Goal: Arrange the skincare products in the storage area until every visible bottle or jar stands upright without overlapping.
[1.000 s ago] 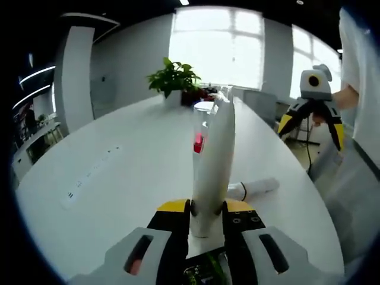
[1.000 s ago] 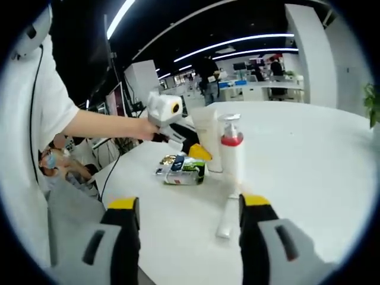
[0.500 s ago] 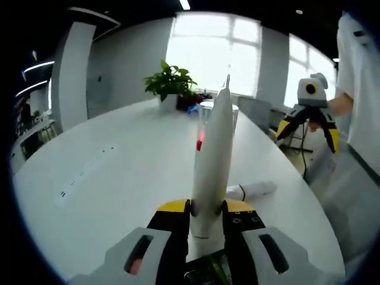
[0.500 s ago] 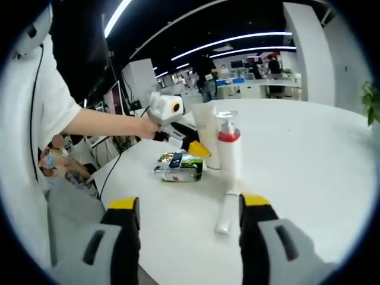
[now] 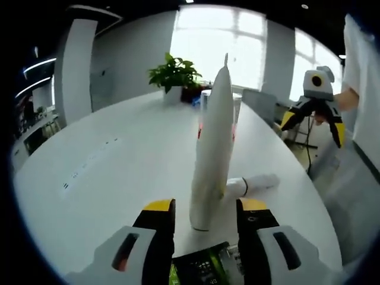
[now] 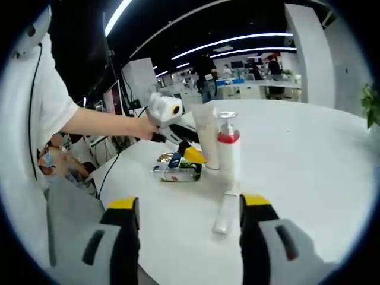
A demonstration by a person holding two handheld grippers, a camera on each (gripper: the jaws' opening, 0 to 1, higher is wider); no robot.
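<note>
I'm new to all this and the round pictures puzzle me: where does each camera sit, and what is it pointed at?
Left gripper view: rides the left gripper, jaws open, facing a standing white tube on the white table, windows beyond.
Right gripper view: rides the right gripper, jaws open, facing a pump bottle, a lying tube and the person's arm.
Shared: the standing tube, the lying tube, and each shows the other gripper.

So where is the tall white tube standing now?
In the left gripper view, the white tube stands upright on the table, between the open left gripper jaws.
</note>
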